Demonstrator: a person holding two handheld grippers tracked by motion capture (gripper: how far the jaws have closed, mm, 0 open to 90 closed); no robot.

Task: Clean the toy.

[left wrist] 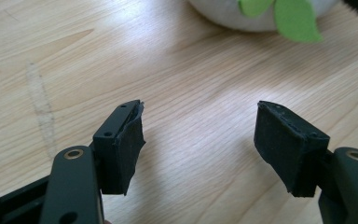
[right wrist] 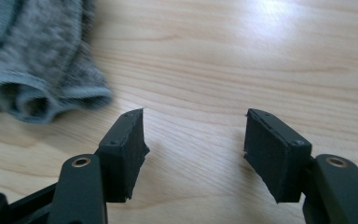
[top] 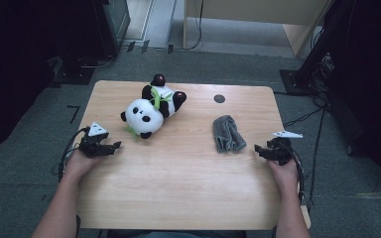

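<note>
Left gripper [top: 110, 147] jaws wide, empty, aimed at toy panda [top: 149, 108] lying near desk's [top: 178, 178] far edge; right gripper [top: 261, 150] jaws apart, empty, just beside folded grey cloth [top: 227, 133], likely lining up a pinch

The high view is soft and dim, its corners sunk in near black, while the wooden table [top: 178, 168] is evenly lit from above. In the right gripper view a pale glare sits on the wood; the grey cloth [right wrist: 32, 70] and the jaws' near parts are blurred.
</note>
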